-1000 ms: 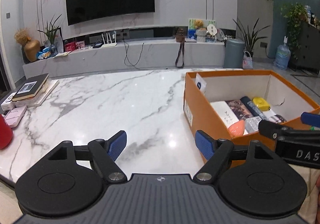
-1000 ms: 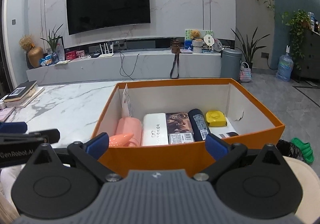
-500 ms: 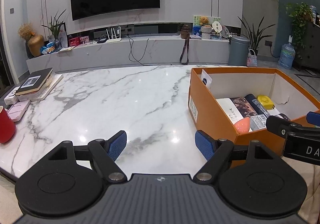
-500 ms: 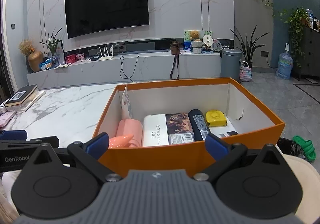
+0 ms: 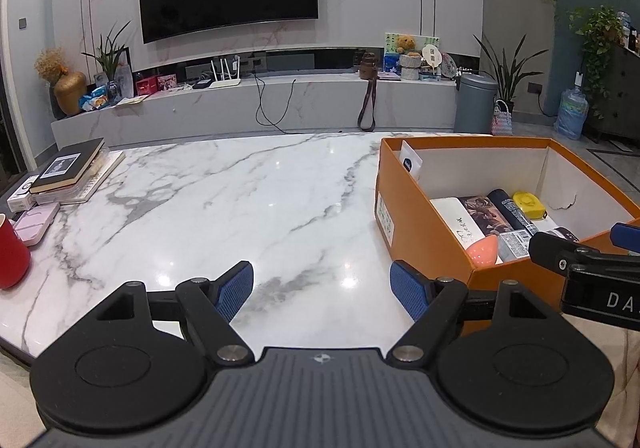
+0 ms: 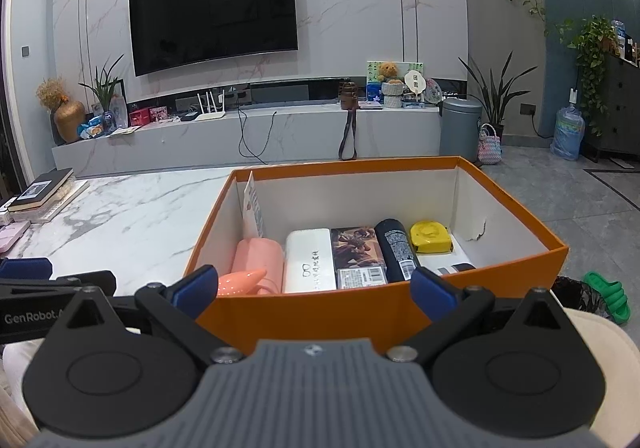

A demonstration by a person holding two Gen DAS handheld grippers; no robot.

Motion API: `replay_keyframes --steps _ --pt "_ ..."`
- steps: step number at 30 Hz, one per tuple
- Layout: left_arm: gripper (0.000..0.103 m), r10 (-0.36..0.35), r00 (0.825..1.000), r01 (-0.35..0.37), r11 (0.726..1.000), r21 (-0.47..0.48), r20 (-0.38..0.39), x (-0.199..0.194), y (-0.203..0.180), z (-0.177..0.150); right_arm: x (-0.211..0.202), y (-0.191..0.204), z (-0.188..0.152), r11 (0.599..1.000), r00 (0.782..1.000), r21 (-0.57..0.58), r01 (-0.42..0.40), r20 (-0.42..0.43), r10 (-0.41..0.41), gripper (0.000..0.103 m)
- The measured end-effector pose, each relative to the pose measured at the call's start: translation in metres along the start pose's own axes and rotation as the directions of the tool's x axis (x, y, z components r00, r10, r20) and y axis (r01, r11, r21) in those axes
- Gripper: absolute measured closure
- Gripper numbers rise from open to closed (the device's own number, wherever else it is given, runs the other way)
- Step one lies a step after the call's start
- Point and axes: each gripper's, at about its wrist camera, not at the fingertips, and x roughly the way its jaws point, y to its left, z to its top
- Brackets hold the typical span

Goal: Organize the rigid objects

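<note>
Packing looks nearly finished, judging by how things lie. The orange cardboard box (image 6: pixel 372 312) sits on the marble table (image 5: pixel 240 207), at about 3 o'clock in the left wrist view and dead ahead at 12 o'clock in the right wrist view. Inside it, in a row across the floor, lie a pink case (image 6: pixel 256 260), a white glasses case (image 6: pixel 310 266), a printed card box (image 6: pixel 358 252), a dark spray can (image 6: pixel 396 248) and a yellow tape measure (image 6: pixel 432 242), with a white card (image 6: pixel 253 207) upright against the box's 9 o'clock wall.

The left gripper (image 5: pixel 322 290) hangs over bare marble with its blue pads spread wide and nothing between them. The right gripper (image 6: pixel 314 290) sits just short of the box's near wall, equally wide apart and empty.

Remaining loose things stand at the table's 9 o'clock edge: a stack of books (image 5: pixel 74 175), a pink flat case (image 5: pixel 36 224) and a red cup (image 5: pixel 12 252). If those belong to the job, the next move calls for swinging the left gripper toward 9 o'clock, choosing one piece and closing on its narrow sides; otherwise the work is done.
</note>
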Motion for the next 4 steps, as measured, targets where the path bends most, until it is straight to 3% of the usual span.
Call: replay_keyframes --steps 4 --pt "0.012 0.005 1.000 -0.005 1.000 -0.006 -0.002 0.0000 -0.0002 0.0000 0.0006 0.0008 0.0002 1.000 1.000 -0.006 0.004 -0.003 -0.004 0.003"
